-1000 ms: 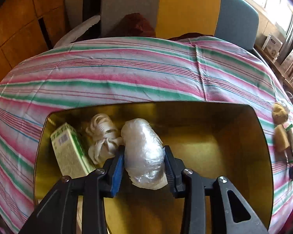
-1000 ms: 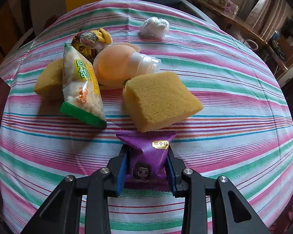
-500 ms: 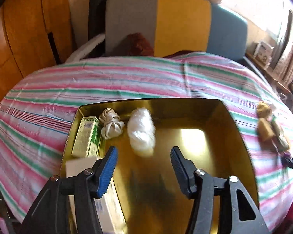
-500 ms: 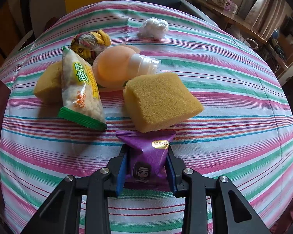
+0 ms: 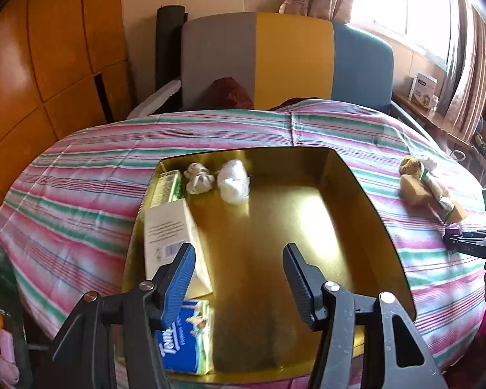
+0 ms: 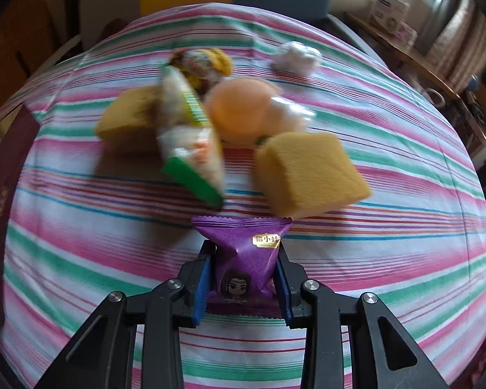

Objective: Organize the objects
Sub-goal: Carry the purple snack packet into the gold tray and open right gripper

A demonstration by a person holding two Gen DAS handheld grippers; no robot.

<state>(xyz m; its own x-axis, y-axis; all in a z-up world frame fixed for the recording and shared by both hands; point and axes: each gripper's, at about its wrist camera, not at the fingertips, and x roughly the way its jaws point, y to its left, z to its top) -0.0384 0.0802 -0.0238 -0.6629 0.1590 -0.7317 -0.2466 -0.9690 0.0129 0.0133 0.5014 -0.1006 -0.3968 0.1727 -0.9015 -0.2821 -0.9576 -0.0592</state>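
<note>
Left wrist view: left gripper [image 5: 239, 278] has let go of the plastic wad [image 5: 233, 184], now lying in the gold tray [image 5: 366, 201] by the string bundle [image 5: 198, 180]; jaws wide, empty, pulled back. Right gripper [image 6: 243, 278] w/ jaws narrow, clamped on the purple packet [image 6: 243, 253] over the tabletop [image 6: 388, 259], prob tray next

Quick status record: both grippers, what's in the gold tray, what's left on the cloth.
left gripper: open, empty, above the tray; its jaws have just been opening
right gripper: shut on purple packet
gold tray: white bundle, knotted cord, green box, white carton, tissue pack
striped cloth: two sponges, peach bottle, snack bags, white wad
</note>
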